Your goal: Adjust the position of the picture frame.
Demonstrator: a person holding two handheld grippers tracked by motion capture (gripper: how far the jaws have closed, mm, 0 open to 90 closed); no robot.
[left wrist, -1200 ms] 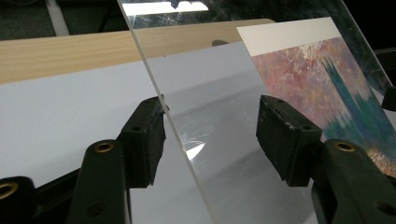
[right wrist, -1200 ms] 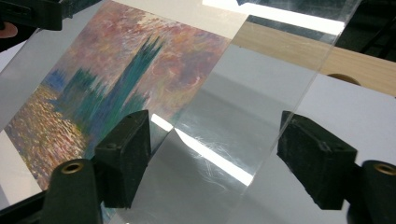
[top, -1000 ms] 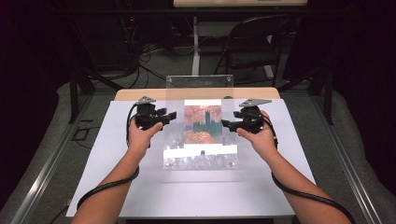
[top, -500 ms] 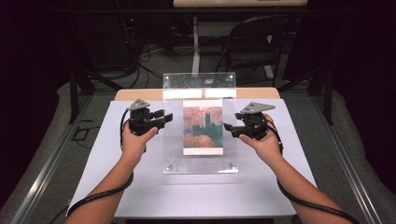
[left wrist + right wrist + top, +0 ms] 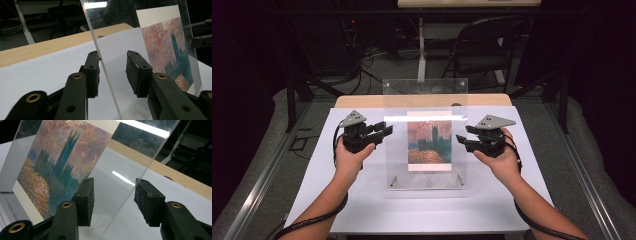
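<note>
While the clear acrylic frame stands upright, each closing tool, left and right, straddles an edge with gaps; contact stays unclear.

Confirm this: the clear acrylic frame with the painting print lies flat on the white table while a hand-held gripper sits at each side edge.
Not flat: the high view shows the acrylic frame standing upright on the white table. The left hand-held gripper and right hand-held gripper do sit at its side edges.

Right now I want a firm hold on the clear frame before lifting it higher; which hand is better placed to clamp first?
Left. One pad of the left tool already lies against the frame edge; the right tool straddles its edge with gaps both sides.
</note>
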